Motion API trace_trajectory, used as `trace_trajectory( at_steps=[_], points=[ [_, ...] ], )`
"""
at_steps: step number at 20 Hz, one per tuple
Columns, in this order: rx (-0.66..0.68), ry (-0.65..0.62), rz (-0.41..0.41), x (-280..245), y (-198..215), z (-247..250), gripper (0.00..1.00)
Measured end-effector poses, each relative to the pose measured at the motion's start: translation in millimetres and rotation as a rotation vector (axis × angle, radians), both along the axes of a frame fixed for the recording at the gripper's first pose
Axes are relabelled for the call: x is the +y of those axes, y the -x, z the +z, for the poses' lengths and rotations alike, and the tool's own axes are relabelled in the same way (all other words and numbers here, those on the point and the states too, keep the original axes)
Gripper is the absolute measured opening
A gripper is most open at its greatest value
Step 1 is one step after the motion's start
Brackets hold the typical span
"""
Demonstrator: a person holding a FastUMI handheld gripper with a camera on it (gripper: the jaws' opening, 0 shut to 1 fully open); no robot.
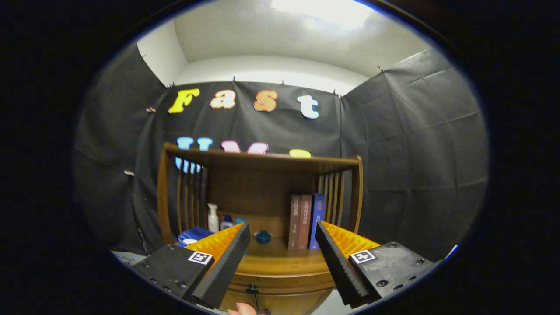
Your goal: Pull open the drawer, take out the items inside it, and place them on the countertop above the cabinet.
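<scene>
The tongs (282, 245) are held wide open and empty. The dark drawer knob (251, 288) is seen below and between the fingers, under the bench (280, 262) edge.

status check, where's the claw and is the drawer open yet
Claw open, holding nothing, well short of the cabinet. Drawer shut, knob between and below the fingers. Fingertip of a hand just under the knob.
</scene>
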State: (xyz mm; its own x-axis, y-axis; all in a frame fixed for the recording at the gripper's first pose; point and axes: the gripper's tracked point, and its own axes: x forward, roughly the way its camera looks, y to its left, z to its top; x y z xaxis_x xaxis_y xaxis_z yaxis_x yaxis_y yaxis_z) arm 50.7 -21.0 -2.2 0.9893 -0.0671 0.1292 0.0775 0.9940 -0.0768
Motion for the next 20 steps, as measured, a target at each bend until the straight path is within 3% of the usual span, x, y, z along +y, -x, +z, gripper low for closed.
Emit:
trace_trajectory(
  at_steps=[3,6,12,20],
  points=[
    [0.022,-0.008,0.063,21.2,-24.2,-45.1,0.99],
    [0.078,0.024,0.038,24.3,-43.5,-112.9,0.98],
    [0.142,-0.041,0.046,35.6,-69.5,-216.8,0.98],
    [0.222,-0.104,0.080,46.4,-96.8,-291.0,0.98]
  ],
)
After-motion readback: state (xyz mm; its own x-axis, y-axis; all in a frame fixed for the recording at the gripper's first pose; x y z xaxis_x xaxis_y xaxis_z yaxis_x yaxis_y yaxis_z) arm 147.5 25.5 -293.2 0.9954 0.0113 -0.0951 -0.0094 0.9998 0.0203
